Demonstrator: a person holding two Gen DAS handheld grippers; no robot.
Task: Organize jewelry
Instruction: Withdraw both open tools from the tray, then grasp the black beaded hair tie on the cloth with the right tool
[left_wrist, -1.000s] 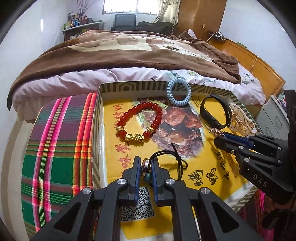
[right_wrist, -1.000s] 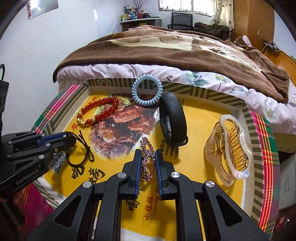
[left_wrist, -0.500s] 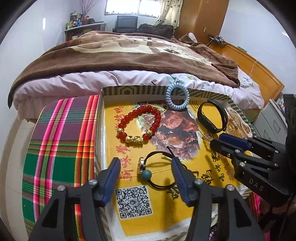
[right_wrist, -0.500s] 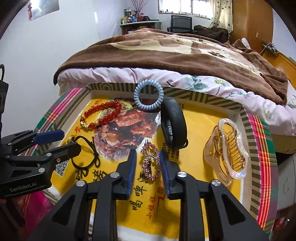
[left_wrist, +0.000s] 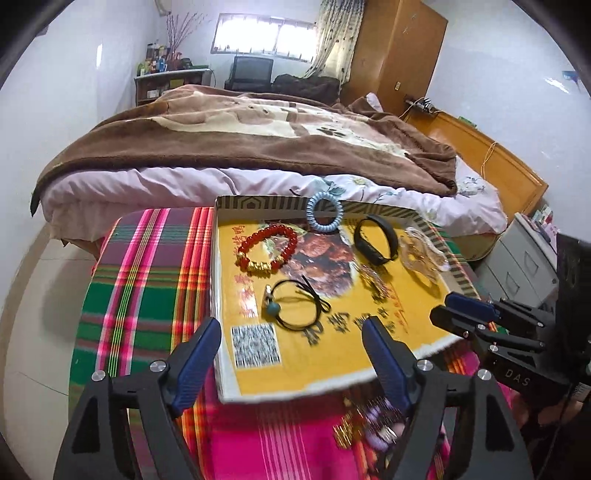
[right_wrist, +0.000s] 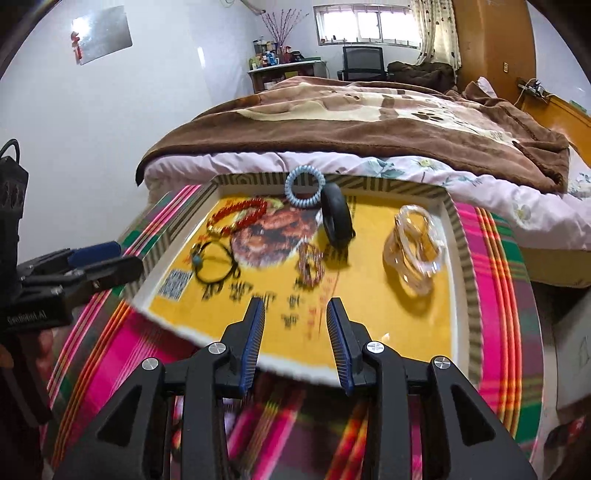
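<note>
A shallow cardboard tray with a yellow printed floor and striped rim (left_wrist: 391, 212) is being shown on a bright plaid cloth (left_wrist: 147, 280) at the foot of a bed with a brown blanket (left_wrist: 258, 147). Six pieces are being displayed inside it, well apart from one another.

The left gripper (left_wrist: 291, 354) is being held with its jaws spread wide and nothing between them, the jaws having just been opening. A black cord bracelet with a teal bead (left_wrist: 293, 304) is being left flat on the tray floor just ahead of it, bead end toward the left rim, cord tails toward the tray's middle.

The right gripper (right_wrist: 295, 338) is being held partly open and empty, its jaws likewise having just been opening. A small pink-and-purple beaded piece (right_wrist: 310, 264), blurred, is being left directly ahead of it, its long axis running away from the gripper along the line of the fingers.

Farther back, a red bead bracelet with gold charms (left_wrist: 267, 249), a pale blue coiled hair tie (left_wrist: 325, 213) at the far rim, a black band (right_wrist: 336, 218) standing on edge, and a clear amber claw clip (right_wrist: 413, 251) are being seen. The claw clip is judged nearer the right gripper, the red bracelet nearer the left. More trinkets, too blurred to identify, are being glimpsed on the cloth below the tray's near edge.
</note>
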